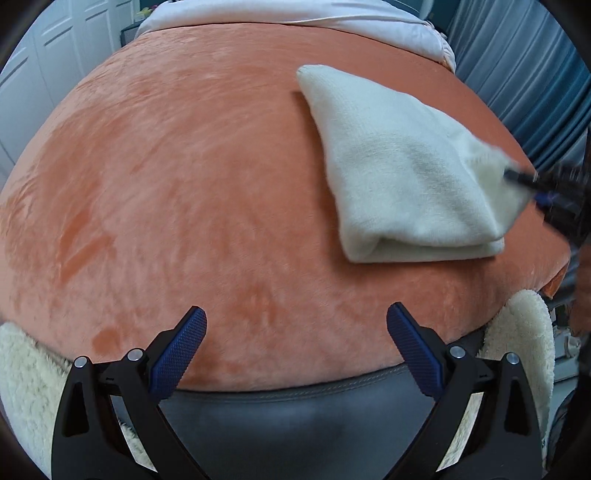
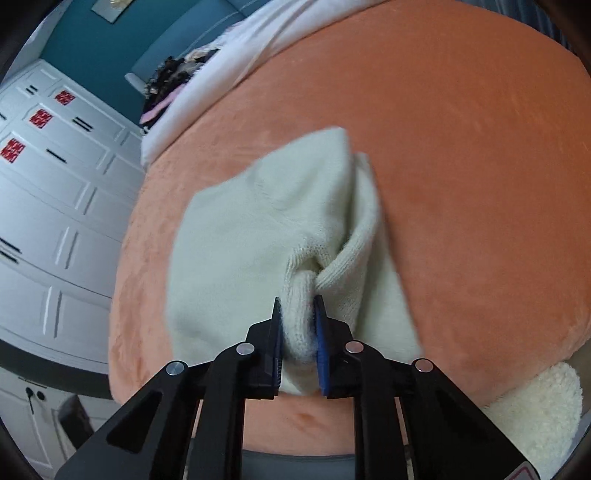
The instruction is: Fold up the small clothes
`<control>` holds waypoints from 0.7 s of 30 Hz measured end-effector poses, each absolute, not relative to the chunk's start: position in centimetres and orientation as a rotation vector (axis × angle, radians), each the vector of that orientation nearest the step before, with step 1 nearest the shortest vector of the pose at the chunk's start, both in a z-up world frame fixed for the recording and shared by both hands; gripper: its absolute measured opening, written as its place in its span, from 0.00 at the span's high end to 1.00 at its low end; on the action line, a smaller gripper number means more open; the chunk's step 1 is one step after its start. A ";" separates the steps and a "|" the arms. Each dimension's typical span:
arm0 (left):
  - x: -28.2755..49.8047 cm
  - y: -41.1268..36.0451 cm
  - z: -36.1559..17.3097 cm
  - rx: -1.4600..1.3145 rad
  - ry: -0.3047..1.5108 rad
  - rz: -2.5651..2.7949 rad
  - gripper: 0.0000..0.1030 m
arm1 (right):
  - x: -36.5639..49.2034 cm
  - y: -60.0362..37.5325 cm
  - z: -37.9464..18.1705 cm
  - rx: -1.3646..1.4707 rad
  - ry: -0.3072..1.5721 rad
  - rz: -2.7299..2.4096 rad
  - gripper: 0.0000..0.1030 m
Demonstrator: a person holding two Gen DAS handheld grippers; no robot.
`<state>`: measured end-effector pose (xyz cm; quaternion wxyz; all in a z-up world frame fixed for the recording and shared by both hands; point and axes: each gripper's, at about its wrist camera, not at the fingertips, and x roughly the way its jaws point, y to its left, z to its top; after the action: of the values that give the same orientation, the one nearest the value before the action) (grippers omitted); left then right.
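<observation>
I am holding two grippers over a big orange blanket (image 1: pixel 184 192) that covers the bed. The blanket is my landmark.

My left gripper (image 1: pixel 297 325) hangs over the near edge of the orange blanket. Its two blue pads are spread far apart. Nothing is between them. It touches nothing.

A small cream cloth (image 1: pixel 402 177) lies on the orange blanket, on the right side of it and farther in than my left gripper. The cloth is soft and fuzzy. It is folded, and I can see layers stacked at its near edge. One corner on its right side is lifted up off the blanket.

My right gripper (image 2: pixel 298 325) is squeezed tight on that corner of the cream cloth (image 2: pixel 266 229). A bunched bit of the knit cloth sits between its two pads. From the left wrist view, the right gripper (image 1: pixel 517 179) looks dark and blurry at the right edge of the blanket.

A white sheet (image 1: pixel 295 14) lies at the far end of the orange blanket. A fluffy cream rug (image 2: pixel 535 417) sits just past the blanket's near edge. White closet doors (image 2: pixel 55 206) stand beyond the blanket's left side.
</observation>
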<state>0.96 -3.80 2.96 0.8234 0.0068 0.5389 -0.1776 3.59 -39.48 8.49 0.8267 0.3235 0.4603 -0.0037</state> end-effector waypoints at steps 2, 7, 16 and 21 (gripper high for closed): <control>0.7 -2.2 3.0 -0.008 1.144 -0.358 0.07 | 5.4 -35.6 12.3 0.614 0.933 0.070 0.85; -0.5 2.6 3.5 -0.103 1.137 -0.282 0.07 | 10.9 -22.0 18.5 0.434 0.894 0.360 0.86; -1.9 11.2 3.8 -0.233 1.117 -0.089 0.07 | 16.7 0.2 8.7 0.061 1.195 0.545 0.88; -1.4 11.9 4.1 -0.270 1.113 -0.080 0.07 | 17.4 -2.2 10.0 0.201 1.169 0.553 0.88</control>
<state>-1.36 11.91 4.13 0.8398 -0.1276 0.5263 -0.0380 17.38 -2.21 9.98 0.7935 0.0936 0.5435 0.2571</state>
